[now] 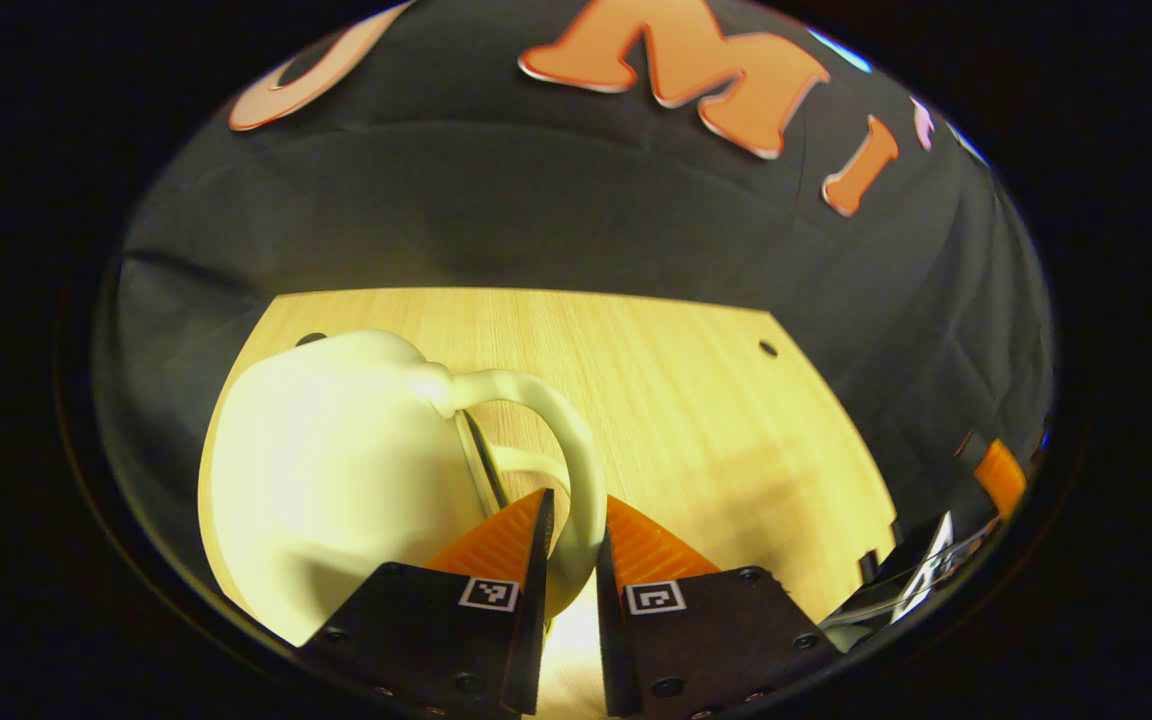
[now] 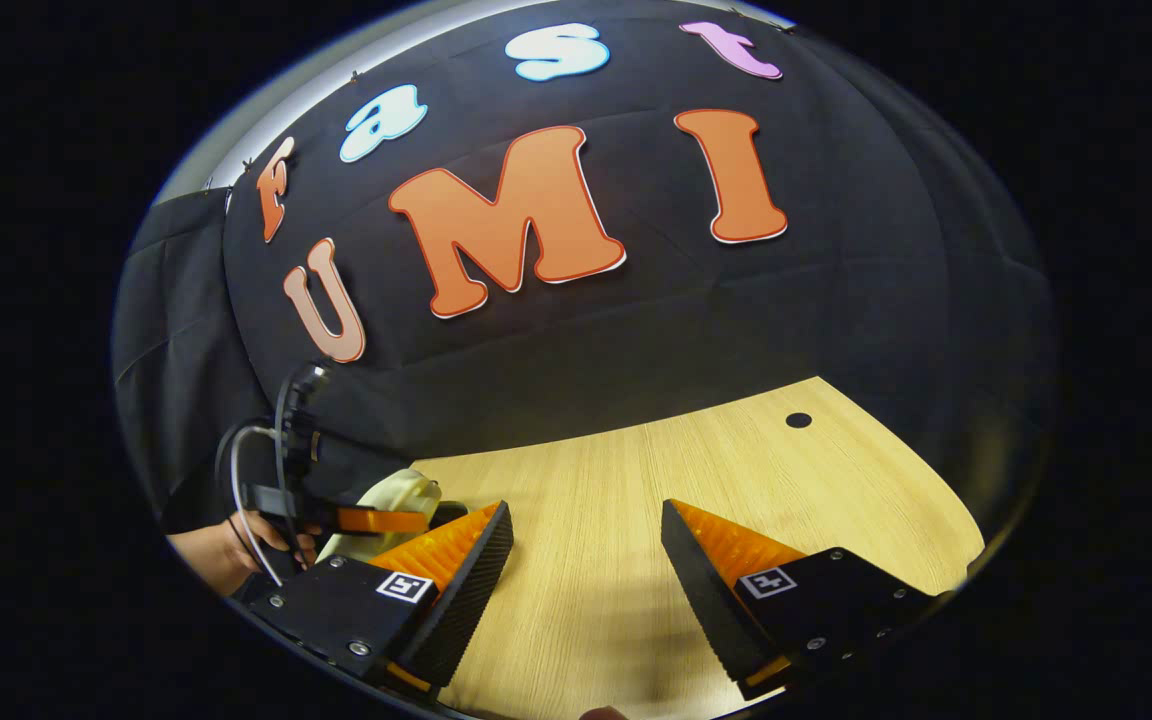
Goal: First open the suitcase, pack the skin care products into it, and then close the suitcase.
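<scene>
2 grippers are at work over the wooden table (image 2: 636, 560), and they are doing different jobs. The left gripper (image 1: 574, 540) has its jaws drawn close around the looped handle (image 1: 576, 450) of the cream-white suitcase (image 1: 336, 480), one finger inside the loop and one outside. I cannot tell whether both press on it or merely bracket it. Holding the case by that handle makes sense as a way to steady or turn it before opening; the shell looks closed, so I judge the first step is not yet done.

The right gripper (image 2: 586, 560) hangs nearby with its jaws wide apart over bare wood, holding nothing — probably kept ready to help with the lid.

Each view adds something. The left gripper view gives the close look at the handle and, low at its right edge, a bit of the other gripper. The right gripper view shows, farther off at its left, the left gripper from the side, the hand (image 2: 226, 550) holding it, its cable (image 2: 281, 440), and a corner of the suitcase. I cannot make out any skin care products.
</scene>
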